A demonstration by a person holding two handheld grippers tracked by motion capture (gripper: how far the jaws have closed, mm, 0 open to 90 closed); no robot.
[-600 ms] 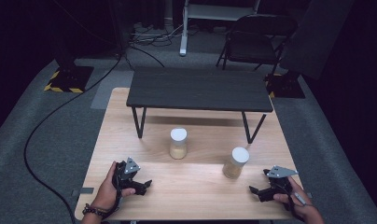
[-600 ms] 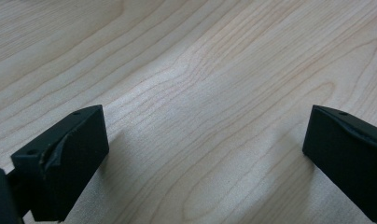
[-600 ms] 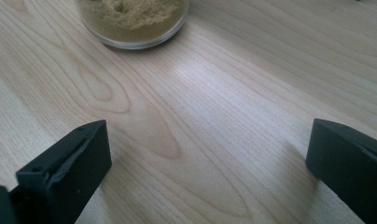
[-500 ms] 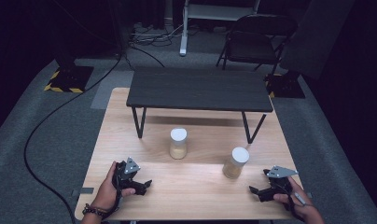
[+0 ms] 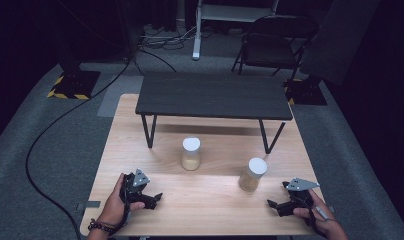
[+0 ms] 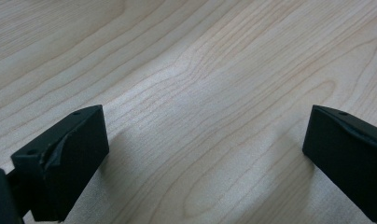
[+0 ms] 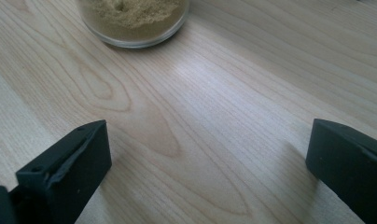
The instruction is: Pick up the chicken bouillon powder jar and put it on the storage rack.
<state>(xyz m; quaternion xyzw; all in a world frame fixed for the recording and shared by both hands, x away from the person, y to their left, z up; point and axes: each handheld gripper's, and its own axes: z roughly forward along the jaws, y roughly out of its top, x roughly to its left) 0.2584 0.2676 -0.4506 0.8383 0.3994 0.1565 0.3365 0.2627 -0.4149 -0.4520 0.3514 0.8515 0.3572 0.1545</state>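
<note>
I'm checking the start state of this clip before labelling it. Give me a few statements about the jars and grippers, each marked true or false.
1. Two white-lidded jars stand on the wooden table. True: the left jar and the right jar.
2. The right gripper grips a jar. False: its fingers are wide apart over bare wood, the jar's base ahead of them.
3. The left gripper is open. True.
4. A jar sits on the small black table. False: both stand on the wood in front of it.
</note>
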